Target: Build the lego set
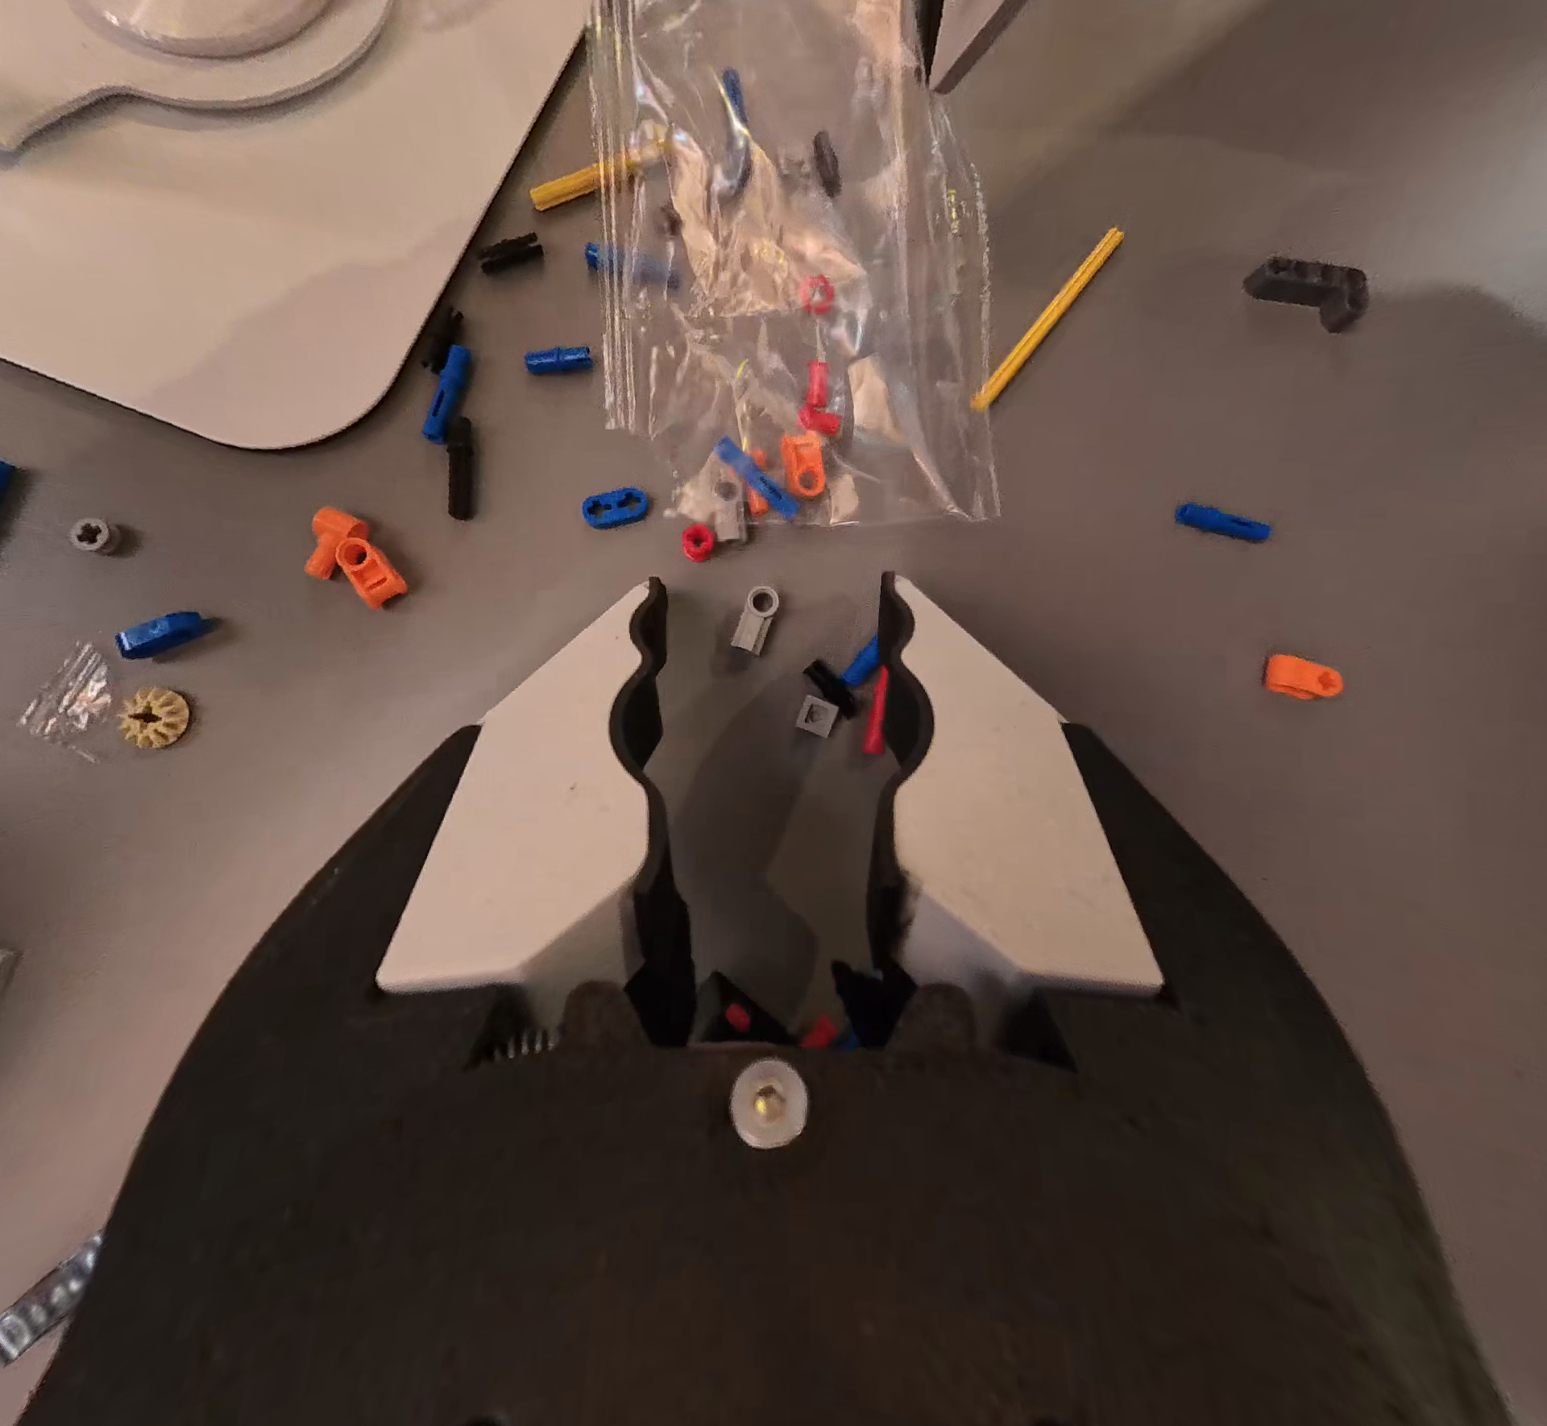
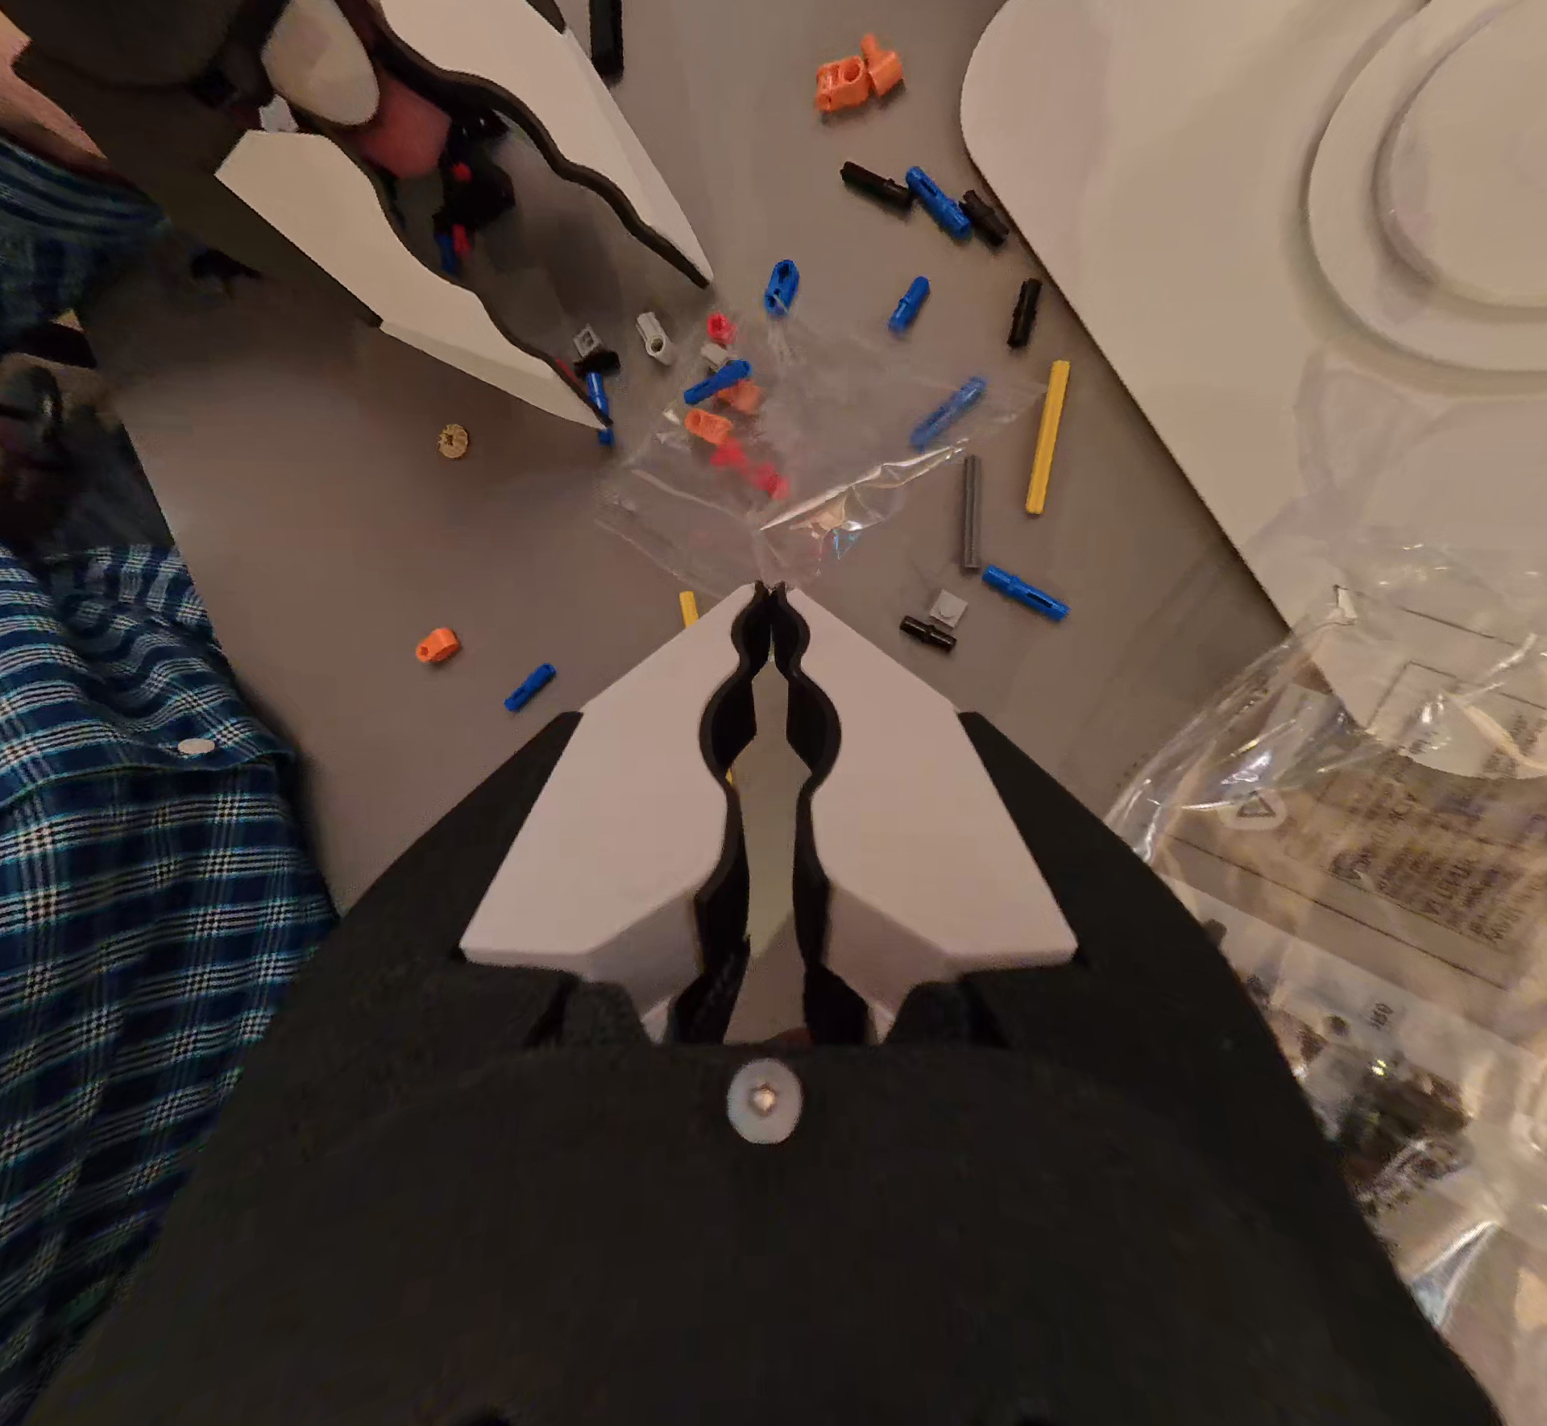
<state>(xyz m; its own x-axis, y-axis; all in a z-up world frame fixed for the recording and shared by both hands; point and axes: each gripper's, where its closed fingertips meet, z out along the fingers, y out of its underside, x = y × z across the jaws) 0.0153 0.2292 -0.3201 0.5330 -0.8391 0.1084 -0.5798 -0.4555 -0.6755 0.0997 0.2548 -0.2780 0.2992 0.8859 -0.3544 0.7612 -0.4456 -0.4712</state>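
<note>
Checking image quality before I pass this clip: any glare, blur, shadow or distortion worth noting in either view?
Left wrist view: warm dim light, glare on the clear bag veils the pieces inside, and the left gripper shadows the table. Right wrist view: strong fisheye bending at the edges, the second bag is smeared, and the right gripper is sharp.

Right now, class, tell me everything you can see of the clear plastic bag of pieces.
The clear plastic bag is thin, crinkled and glossy. The right gripper is shut on one end and holds it up, so it hangs towards the grey table. Red, orange, blue and grey pieces sit bunched at its lower end. The open left gripper is just short of it, not touching.
</note>
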